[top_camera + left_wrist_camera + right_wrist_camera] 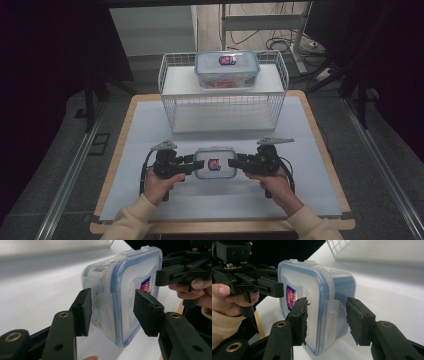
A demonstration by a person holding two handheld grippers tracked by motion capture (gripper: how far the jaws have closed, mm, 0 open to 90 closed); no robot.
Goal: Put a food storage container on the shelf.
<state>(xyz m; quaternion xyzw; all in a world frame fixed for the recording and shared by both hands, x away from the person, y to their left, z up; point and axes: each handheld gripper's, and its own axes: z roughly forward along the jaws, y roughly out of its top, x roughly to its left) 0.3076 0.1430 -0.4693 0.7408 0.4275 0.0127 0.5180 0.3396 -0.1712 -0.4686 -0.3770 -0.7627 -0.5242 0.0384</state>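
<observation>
A clear plastic container with a blue-sealed lid and a red-and-blue sticker sits between both grippers near the table's front, lid facing up. My left gripper is shut on its left end, one pad on the lid and one under the base. My right gripper clamps the right end the same way. In the left gripper view the container appears to hang just off the mat. The container's side latch lies between my right gripper's pads.
A white wire basket stands upside-down at the back of the pale mat. A second lidded container rests on top of it. Wooden table edges frame the mat. Black stands and cables lie beyond the table.
</observation>
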